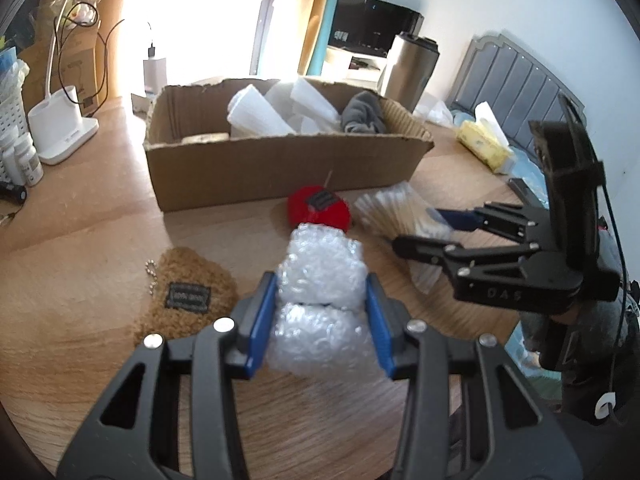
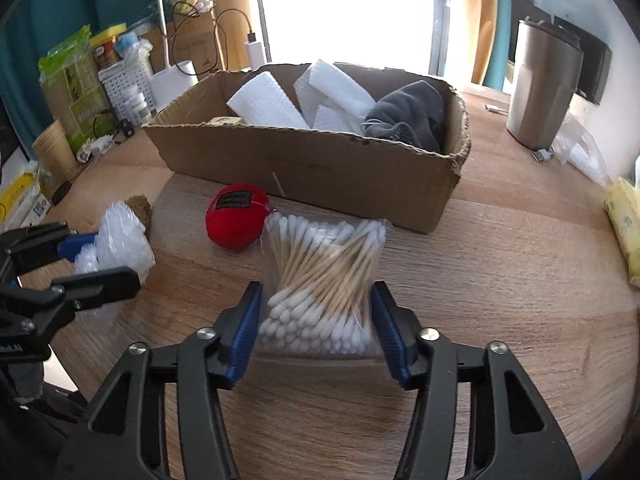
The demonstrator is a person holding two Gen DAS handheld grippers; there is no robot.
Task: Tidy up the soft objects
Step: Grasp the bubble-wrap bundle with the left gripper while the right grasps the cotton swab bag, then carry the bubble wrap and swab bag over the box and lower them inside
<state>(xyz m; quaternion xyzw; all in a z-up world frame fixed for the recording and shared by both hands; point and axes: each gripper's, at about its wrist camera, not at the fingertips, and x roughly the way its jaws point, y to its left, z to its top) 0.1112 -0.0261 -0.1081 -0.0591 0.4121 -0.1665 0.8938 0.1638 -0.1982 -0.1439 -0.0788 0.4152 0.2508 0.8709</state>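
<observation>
Bubble wrap [image 1: 320, 300] sits clenched in my left tool [image 1: 320, 320], in front of the cardboard box [image 1: 280, 168]. My right tool [image 2: 316, 328] grips the cotton swab bag [image 2: 324, 280], beside the red plush [image 2: 236, 216] before the box.

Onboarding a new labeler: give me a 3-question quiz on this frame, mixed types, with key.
1. True or false: the red plush lies inside the box.
2. The left gripper grips: A) sock B) bubble wrap C) lamp
3. Fill in: the right gripper fingers close on a bag of cotton ____.

Key: 1 false, it lies on the table in front; 2 B; 3 swabs.
</observation>
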